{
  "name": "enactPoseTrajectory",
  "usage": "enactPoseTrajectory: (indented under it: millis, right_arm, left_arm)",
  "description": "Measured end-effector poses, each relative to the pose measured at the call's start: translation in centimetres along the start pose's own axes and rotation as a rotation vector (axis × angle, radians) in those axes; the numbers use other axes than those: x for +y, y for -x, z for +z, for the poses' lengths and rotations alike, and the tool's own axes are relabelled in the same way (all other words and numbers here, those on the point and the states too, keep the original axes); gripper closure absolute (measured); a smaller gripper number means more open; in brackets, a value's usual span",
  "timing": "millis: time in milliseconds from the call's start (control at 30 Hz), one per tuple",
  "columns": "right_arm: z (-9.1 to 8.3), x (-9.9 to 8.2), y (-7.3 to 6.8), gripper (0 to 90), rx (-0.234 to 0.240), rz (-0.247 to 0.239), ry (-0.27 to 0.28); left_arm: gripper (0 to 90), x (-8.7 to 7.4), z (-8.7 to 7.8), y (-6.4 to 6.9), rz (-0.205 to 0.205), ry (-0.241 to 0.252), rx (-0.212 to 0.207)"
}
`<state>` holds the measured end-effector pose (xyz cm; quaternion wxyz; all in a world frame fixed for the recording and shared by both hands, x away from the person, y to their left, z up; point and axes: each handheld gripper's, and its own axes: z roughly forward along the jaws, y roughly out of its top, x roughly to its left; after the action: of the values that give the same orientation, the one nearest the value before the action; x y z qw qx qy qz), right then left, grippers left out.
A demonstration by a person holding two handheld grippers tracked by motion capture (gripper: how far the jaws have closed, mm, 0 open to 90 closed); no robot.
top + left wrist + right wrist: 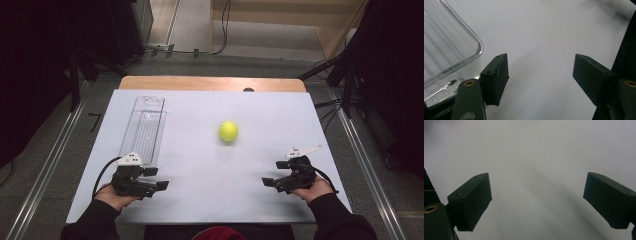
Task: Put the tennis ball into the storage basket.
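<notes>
Nearest the person, both grippers rest low on the white bench (200,190), pointing inward at each other. The left gripper (161,178) sits at about 8 o'clock with its fingers (496,77) spread wide and nothing between them; one finger is just beside the near corner of the clear plastic tray (446,50). The right gripper (272,173) sits at about 4 o'clock, its fingers (471,200) likewise spread over bare bench.

Farther out, a little right of centre, the tennis ball (228,131) lies alone, well apart from both grippers. The tray (144,127) runs lengthwise from 8 toward 10 o'clock, empty as far as can be seen.

The likely step is to pick up the ball, probably with the right gripper, which looks slightly nearer. Approach from above, keep the fingers wide until they straddle the ball's middle, then close gently: a nudge from one finger first would set it rolling. Lift clear before crossing toward the tray.
</notes>
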<state>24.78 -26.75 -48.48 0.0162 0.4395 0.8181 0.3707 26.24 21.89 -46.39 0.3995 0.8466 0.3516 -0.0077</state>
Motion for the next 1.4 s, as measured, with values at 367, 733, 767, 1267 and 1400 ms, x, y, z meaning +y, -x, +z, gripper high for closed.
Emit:
enactPoseTrajectory:
  millis: [367,733,767,1267,1400]
  right_arm:
    - [0.1,0.0,0.0,6.3,0.002,-0.002,-0.006]
    - [0.2,0.3,0.1,6.3,-0.015,0.008,0.006]
    - [0.2,0.3,0.1,6.3,-0.015,0.008,0.006]
    - [0.7,1.8,1.0,6.4,-0.041,0.045,0.044]
    - [0.8,2.1,1.2,6.4,-0.048,0.045,0.051]
  left_arm:
    - [29.6,0.0,0.0,0.0,0.006,0.0,-0.003]
    - [29.6,0.0,0.0,0.0,0.002,-0.006,0.001]
    - [29.6,0.0,0.0,0.0,0.001,-0.005,0.002]
    - [29.6,0.0,0.1,-0.1,0.004,-0.009,0.004]
    - [29.6,0.0,0.1,-0.1,0.006,-0.008,0.003]
